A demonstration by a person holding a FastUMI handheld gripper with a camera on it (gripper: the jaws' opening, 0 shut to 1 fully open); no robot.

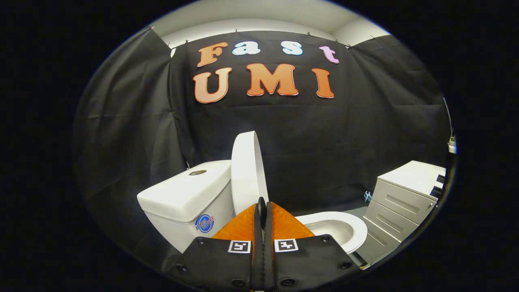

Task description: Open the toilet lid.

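Gripper (262, 209) fingers pressed together, one raised toilet lid (246, 172), one cabinet (405, 202)

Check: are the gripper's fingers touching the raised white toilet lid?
Cannot tell. In the gripper view the closed gripper overlaps the upright white toilet lid just ahead, and that overlap hides any contact or gap.

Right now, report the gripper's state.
Gripper: shut, fingers pressed together with nothing between them, tips just in front of the raised toilet lid.
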